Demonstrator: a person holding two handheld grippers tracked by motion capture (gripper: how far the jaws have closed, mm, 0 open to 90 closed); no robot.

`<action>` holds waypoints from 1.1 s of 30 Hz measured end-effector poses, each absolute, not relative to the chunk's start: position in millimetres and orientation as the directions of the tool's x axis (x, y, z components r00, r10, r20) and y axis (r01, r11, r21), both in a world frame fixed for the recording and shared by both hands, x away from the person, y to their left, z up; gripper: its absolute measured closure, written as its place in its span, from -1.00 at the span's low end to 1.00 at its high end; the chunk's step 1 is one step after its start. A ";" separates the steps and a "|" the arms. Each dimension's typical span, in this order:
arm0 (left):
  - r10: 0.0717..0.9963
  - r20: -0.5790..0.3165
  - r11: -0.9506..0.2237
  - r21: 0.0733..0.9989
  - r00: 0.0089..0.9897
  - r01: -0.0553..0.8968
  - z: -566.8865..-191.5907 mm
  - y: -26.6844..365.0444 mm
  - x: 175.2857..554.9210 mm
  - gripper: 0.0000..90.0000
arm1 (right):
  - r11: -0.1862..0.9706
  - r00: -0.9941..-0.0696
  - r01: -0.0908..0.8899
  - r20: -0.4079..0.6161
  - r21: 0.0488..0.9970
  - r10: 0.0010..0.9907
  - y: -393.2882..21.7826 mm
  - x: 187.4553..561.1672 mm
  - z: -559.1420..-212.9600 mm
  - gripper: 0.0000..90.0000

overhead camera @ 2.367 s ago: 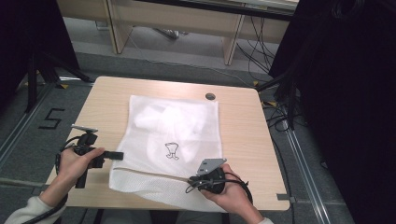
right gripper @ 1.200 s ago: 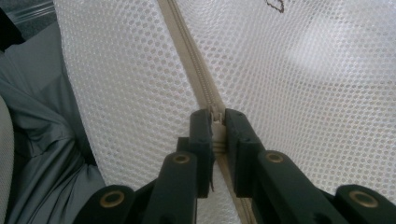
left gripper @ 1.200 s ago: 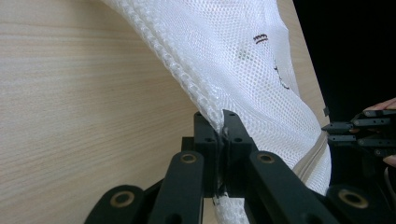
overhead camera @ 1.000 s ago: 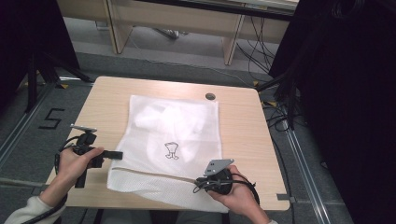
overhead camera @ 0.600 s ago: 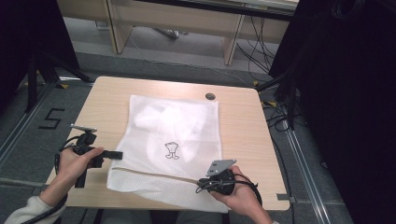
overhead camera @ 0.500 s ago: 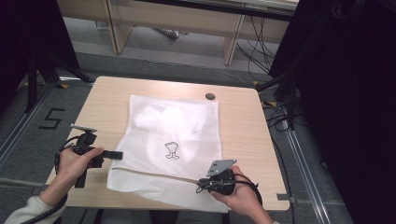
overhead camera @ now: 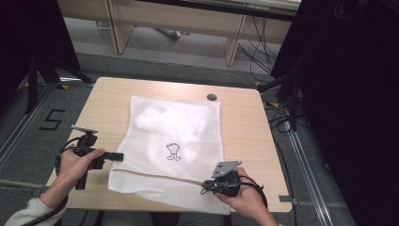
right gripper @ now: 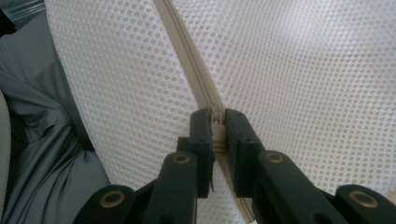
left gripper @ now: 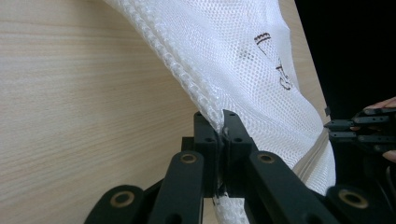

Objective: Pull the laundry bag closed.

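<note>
A white mesh laundry bag [overhead camera: 174,141] with a small dark logo lies flat on the wooden table [overhead camera: 244,122]; a pale garment shows faintly inside it. Its beige zipper [right gripper: 187,51] runs along the near edge. My left gripper [overhead camera: 120,156] is shut on the bag's left seam [left gripper: 187,79], lifting that edge a little. My right gripper [overhead camera: 206,185] is shut on the zipper pull [right gripper: 217,122] near the bag's right front corner. In the left gripper view the right gripper [left gripper: 334,130] shows at the far right, beside the zipper.
A small dark round disc [overhead camera: 211,97] sits at the table's far edge. The bag's front edge hangs over the table's near side above grey cloth [right gripper: 51,154]. Cables and table legs stand on the floor beyond. A "5" mark [overhead camera: 51,120] is on the floor at left.
My right gripper has slid to the right along the zipper toward the bag's right corner. The left gripper has kept still on the seam.
</note>
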State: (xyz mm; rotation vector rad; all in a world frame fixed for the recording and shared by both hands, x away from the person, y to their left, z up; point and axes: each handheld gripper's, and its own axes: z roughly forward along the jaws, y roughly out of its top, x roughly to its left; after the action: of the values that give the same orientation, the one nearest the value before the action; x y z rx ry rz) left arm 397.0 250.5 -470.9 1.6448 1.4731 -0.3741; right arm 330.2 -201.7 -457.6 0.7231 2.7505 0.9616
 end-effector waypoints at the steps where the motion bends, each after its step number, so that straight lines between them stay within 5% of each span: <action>1: 0.652 -0.715 0.083 0.398 0.252 0.914 -471.0 250.5 396.9 0.92 | 0.684 -0.874 0.397 0.024 0.612 0.486 -202.1 329.9 -457.6 0.84; 28: 0.655 -0.693 0.047 0.434 0.300 0.900 -473.8 254.2 399.4 0.92 | 0.684 -0.871 0.397 0.017 0.612 0.490 -216.3 331.1 -457.3 0.84; 33: 0.655 -0.714 0.085 0.396 0.248 0.914 -472.0 252.3 397.6 0.92 | 0.656 -0.846 0.448 0.051 0.607 0.531 -219.0 328.1 -457.9 0.84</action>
State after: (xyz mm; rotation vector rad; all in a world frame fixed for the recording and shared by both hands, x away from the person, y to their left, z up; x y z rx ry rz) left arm 397.6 252.3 -472.0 1.6429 1.4811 -0.3715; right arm 328.1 -219.0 -457.9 0.8133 2.7385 0.9503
